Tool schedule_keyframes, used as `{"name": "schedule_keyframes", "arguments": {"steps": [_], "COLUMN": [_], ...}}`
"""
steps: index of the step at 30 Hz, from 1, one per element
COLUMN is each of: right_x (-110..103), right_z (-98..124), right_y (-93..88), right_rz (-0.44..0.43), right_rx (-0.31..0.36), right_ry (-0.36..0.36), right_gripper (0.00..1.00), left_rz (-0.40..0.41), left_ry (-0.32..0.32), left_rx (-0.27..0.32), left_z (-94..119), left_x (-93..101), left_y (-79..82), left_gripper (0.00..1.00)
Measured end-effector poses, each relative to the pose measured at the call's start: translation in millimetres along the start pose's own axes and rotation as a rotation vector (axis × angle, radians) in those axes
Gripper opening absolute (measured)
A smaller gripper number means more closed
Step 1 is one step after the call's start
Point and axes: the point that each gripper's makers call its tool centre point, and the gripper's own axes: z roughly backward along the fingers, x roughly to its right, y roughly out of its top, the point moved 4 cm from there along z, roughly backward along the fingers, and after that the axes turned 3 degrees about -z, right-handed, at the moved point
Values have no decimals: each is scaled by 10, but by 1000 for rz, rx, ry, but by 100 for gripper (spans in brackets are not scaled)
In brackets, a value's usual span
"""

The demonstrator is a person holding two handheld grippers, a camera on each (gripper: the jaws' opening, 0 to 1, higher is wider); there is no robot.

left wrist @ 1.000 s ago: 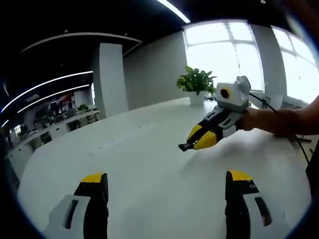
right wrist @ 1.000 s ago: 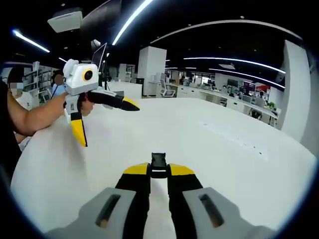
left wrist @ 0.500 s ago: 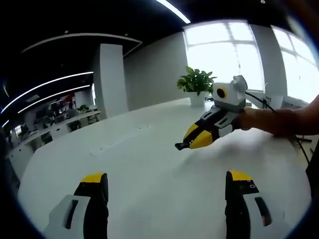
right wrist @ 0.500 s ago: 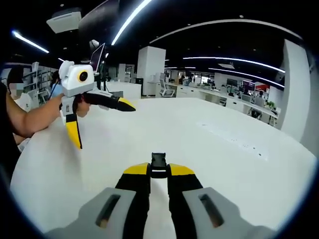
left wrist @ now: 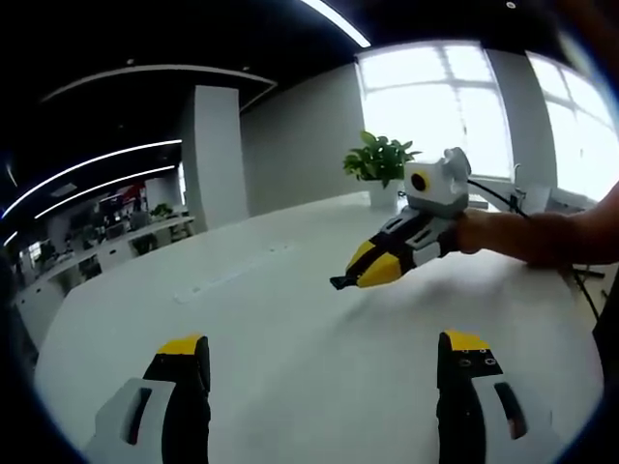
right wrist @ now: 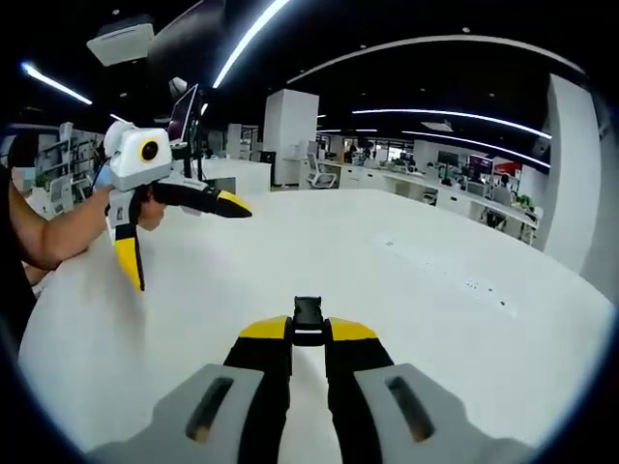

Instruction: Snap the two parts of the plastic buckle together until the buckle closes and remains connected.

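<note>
Black buckle part point(right wrist: 308, 320) pinched between closed jaws of right gripper point(right wrist: 308, 333), protruding past tips, likely presented for mating. Left gripper point(left wrist: 324, 360) jaws wide apart, empty, above white counter point(right wrist: 387, 280). Second buckle part unseen.

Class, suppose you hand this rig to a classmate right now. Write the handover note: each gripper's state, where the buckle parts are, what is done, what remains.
Right gripper: shut on a black buckle piece that sticks out past its tips, held above the white table.
Left gripper: open, holding nothing, raised over the table.
Done: one buckle piece is gripped.
Left: I cannot see the second buckle part; find it, grip it with the left gripper, then push the two together until they click and stay joined.
</note>
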Motion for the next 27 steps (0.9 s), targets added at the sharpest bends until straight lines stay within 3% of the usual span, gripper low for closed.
{"name": "schedule_keyframes", "arguments": {"steps": [27], "right_x": [118], "right_z": [-127], "right_y": [30], "right_rz": [-4], "right_rx": [-2], "right_ry": [-8], "right_gripper": [11], "left_rz": [-18], "left_ry": [-11], "left_rx": [-8], "left_z": [-10], "left_x": [34], "left_y": [14], "left_gripper": [99]}}
